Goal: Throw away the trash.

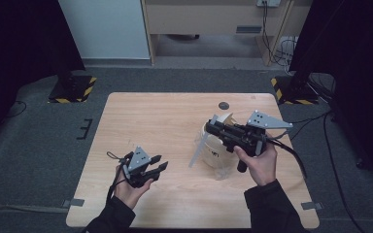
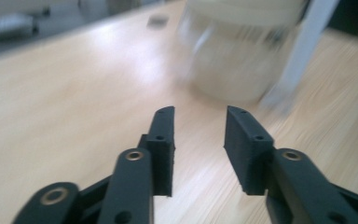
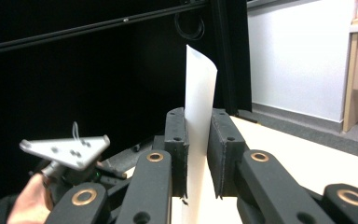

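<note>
A cream, tub-like container [image 1: 215,154] stands on the right half of the wooden table [image 1: 155,121]. A narrow white strip [image 1: 196,151] slants from its top down to the tabletop. My right gripper [image 1: 213,127] hovers over the container, shut on that strip. In the right gripper view the strip [image 3: 199,79] stands up between the two pads of my right gripper [image 3: 197,114]. My left gripper [image 1: 159,164] sits low at the table's left front, open and holding nothing. In the left gripper view my left gripper [image 2: 198,114] points at the blurred container [image 2: 233,60] and the strip [image 2: 303,42].
A small dark disc [image 1: 223,105] lies on the table behind the container. Black stands on striped yellow-and-black feet [image 1: 73,88] [image 1: 295,91] flank the far corners. Cables trail on the floor at the right. Bare tabletop lies between the two grippers.
</note>
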Tool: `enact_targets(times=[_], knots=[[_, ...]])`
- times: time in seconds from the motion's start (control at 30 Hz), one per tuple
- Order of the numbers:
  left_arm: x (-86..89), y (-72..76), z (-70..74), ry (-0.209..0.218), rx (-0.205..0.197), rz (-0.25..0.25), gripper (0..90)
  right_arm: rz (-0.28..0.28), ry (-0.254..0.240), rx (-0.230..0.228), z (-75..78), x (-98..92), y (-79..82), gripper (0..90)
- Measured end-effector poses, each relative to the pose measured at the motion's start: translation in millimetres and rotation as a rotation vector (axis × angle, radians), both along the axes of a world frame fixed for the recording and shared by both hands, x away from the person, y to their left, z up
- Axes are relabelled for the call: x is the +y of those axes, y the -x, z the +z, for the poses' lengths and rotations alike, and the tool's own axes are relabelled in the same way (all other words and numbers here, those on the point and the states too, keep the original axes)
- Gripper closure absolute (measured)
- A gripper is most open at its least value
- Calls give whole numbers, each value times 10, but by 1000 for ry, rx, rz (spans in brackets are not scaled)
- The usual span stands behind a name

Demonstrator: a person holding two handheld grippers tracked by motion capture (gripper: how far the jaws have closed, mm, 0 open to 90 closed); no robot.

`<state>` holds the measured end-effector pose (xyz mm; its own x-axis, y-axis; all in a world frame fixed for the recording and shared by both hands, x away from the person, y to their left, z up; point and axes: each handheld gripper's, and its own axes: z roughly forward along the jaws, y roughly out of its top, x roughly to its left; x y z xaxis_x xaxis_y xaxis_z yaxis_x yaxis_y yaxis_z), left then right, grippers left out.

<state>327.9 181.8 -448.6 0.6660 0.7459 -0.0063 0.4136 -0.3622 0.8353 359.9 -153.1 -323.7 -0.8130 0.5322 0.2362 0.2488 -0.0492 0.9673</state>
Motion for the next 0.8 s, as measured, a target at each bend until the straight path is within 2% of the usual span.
enact_targets(times=[0.03,0.13,0.23,0.33,0.43,0.63,0.8], knots=[[55,-12,-63,-21,31,13,567,-3,0,-3,4,-1,-7,790],[199,-61,-216,-27,103,58,491,-8,-5,-12,22,2,-22,790],[279,-125,-336,-52,154,108,377,-17,-1,-21,36,6,-26,790],[312,-162,-456,-80,196,122,300,-28,-5,-30,48,-5,-34,790],[320,-187,-548,-118,217,133,248,-51,-19,-45,77,-37,-52,790],[335,-231,-623,-156,232,151,201,-102,-66,-85,219,-100,-115,791],[327,-252,-666,-178,249,151,184,-144,-85,-118,353,-132,-187,790]])
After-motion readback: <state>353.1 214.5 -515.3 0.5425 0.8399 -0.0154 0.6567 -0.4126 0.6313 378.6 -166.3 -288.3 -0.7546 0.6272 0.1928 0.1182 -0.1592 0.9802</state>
